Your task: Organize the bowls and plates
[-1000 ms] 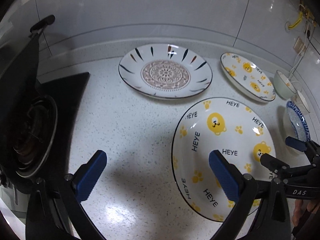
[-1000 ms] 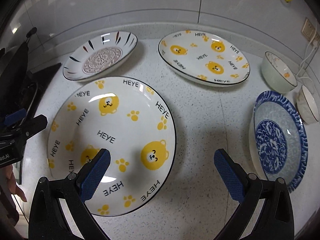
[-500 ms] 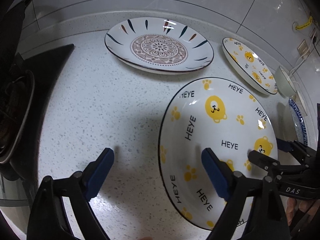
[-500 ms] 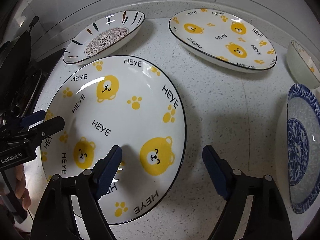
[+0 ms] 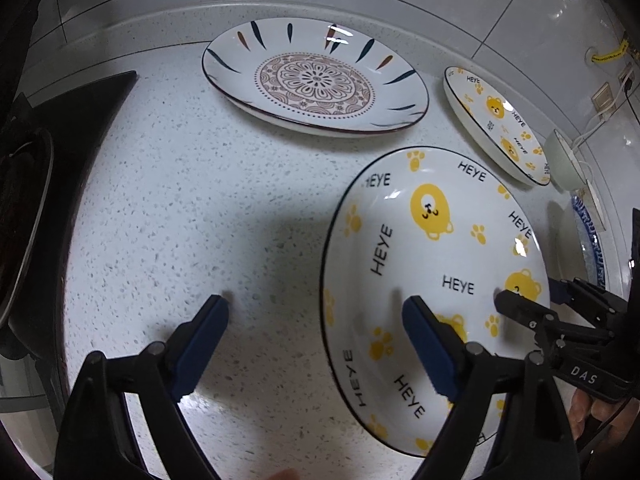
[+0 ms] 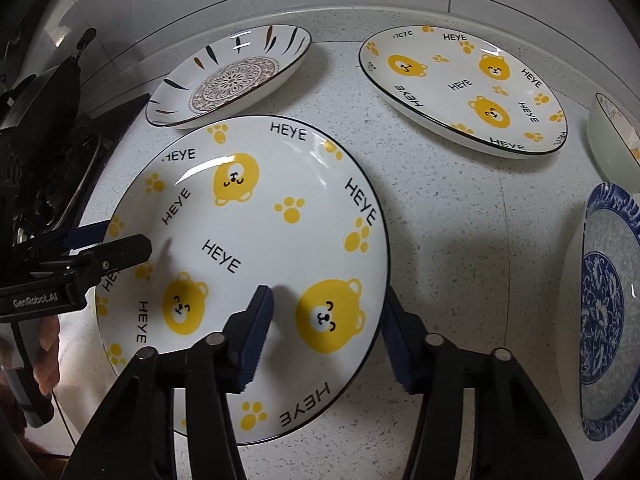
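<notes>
Since a sec ago my right tool [image 6: 326, 330] has narrowed, closing astride the near bear plate [image 6: 248, 248] rim, not yet gripping; left tool [image 5: 316, 330] spread wide, empty. Plate's flat on worktop [image 5: 180, 200]. Glazed, slippery, breakable; grip rim.

My left gripper [image 5: 316, 328]: matte black linkage arms, round silver pivot pins, dark blue ribbed pads [image 5: 200, 344] on the fingertips. My right gripper [image 6: 326, 336] is built the same. White "GenRobot.AI" lettering on the left unit's black body, seen left of the bear plate [image 6: 248, 248]; "DAS" printed on the right unit's body, right of that plate.
</notes>
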{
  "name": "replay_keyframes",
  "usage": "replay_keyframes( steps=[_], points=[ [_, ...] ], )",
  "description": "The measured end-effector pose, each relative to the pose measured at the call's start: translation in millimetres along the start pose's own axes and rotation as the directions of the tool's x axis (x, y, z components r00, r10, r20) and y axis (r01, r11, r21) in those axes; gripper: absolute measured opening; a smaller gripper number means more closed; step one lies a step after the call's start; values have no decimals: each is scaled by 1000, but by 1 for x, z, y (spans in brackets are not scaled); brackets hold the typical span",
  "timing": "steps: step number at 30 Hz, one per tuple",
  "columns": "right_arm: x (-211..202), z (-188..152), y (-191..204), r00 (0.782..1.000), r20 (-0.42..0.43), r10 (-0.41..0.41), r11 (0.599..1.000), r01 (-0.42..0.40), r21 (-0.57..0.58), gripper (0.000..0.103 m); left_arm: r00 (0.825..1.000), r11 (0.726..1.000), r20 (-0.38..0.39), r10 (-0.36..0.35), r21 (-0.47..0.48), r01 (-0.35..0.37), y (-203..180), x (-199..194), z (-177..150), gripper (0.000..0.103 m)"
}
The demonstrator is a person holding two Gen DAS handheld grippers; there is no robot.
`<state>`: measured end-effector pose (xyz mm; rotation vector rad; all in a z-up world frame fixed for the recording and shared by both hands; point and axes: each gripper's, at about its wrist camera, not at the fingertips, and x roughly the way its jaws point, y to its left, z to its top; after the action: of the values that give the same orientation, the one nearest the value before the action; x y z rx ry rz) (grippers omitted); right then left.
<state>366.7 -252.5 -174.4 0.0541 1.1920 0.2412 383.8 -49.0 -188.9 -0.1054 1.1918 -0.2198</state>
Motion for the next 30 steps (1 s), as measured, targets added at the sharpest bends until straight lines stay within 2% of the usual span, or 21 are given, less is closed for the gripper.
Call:
replay_keyframes(
  steps=[3,9,12,22,26,30],
  points=[
    [-1,0,1,1000,-2,5,1000,-5,-6,45,999,999,-3,43,18,-43,1,2,2,89],
    [-2,1,-2,1000,-1,21,1000,-21,5,38,996,995,-29,79,62,-77,0,6,1,93],
    [-2,1,-6,1000,-2,27,1000,-27,15,34,996,995,-35,79,66,-77,0,6,2,93],
    [-1,1,-10,1000,-1,28,1000,-28,13,34,996,993,-50,78,91,-74,-3,8,4,94],
    [0,1,-10,1000,-2,30,999,-30,11,33,996,990,-54,77,127,-69,-4,11,5,103],
    [-1,1,-14,999,-3,40,999,-40,19,29,994,987,-73,82,144,-71,-6,13,7,103]
  ],
)
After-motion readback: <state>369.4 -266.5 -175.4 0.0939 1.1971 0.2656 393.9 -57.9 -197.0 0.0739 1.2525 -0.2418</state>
